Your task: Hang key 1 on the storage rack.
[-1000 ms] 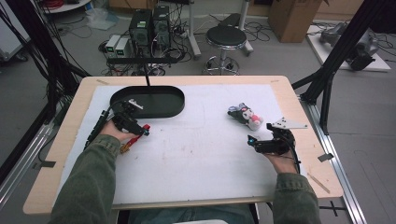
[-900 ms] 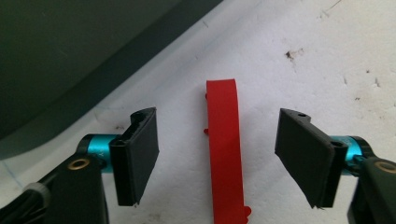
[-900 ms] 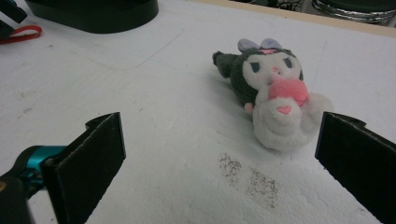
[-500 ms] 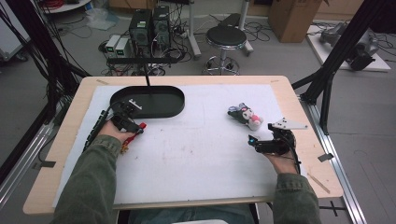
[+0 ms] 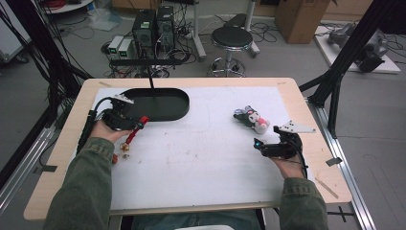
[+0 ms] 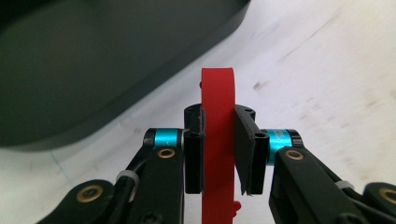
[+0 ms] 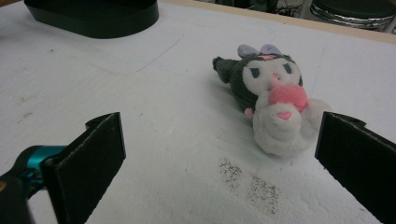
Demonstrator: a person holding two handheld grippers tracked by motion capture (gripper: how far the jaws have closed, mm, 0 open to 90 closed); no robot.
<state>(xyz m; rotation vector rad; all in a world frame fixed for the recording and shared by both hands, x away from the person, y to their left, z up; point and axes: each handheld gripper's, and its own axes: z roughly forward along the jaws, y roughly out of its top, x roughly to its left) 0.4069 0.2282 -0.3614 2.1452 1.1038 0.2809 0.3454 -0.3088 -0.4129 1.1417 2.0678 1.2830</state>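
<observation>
We have the red strip [image 6: 217, 140] clamped in our left gripper [image 6: 218, 154], not yet in the black tray [image 5: 160, 103]; our right gripper [image 7: 219, 154] gapes empty.

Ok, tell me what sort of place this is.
Most likely a robotics lab or data-collection workshop. A black metal frame stands around the wooden table, computers with loose cables sit on the floor behind it, and a round stool and cardboard box stand nearby.
</observation>
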